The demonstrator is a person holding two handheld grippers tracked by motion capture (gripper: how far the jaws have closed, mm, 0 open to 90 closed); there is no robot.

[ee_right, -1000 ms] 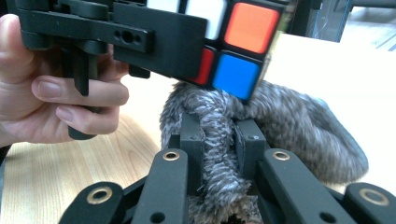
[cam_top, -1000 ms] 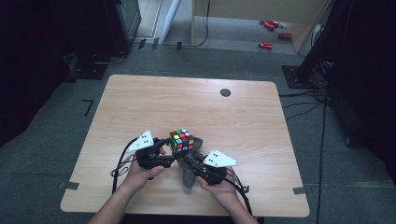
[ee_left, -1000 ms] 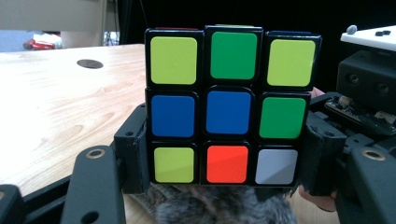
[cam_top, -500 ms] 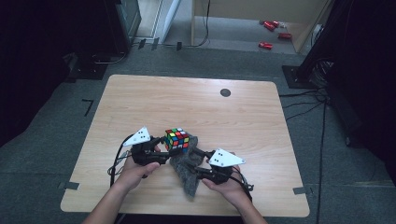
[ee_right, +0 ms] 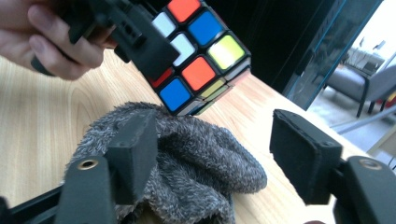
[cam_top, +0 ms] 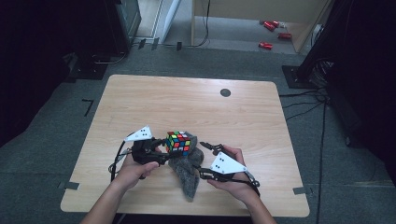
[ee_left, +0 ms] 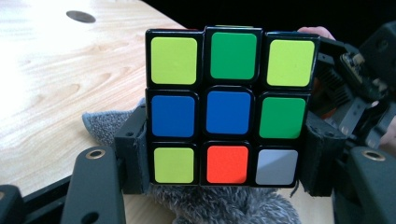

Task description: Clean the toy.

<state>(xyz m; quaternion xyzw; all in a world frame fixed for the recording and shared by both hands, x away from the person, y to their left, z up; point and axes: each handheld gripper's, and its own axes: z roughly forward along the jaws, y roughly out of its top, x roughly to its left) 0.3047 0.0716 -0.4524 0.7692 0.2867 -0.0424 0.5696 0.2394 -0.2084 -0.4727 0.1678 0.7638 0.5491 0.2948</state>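
A scrambled puzzle cube (cam_top: 178, 142) is held a little above the wooden table (cam_top: 196, 107), with my left gripper (cam_top: 164, 150) shut on its two sides. In the left gripper view the cube (ee_left: 229, 105) sits between the pads (ee_left: 133, 154). A grey fuzzy cloth (cam_top: 187, 170) lies on the table under and in front of the cube. My right gripper (cam_top: 204, 161) stands open over the cloth (ee_right: 196, 168); its jaws have just been opening. One pad (ee_right: 135, 154) rests against the cloth and the other is apart from it. The cube (ee_right: 201, 56) hangs just beyond.
A dark round hole (cam_top: 225, 92) sits near the table's far edge. Cables trail from both grippers toward the near edge. Red objects (cam_top: 270, 25) lie on the floor beyond, with black stands and cables (cam_top: 322, 93) at the right.
My right gripper's jaws have opened and let go of the grey cloth, which now lies slack on the table. The left gripper and cube shifted slightly left.
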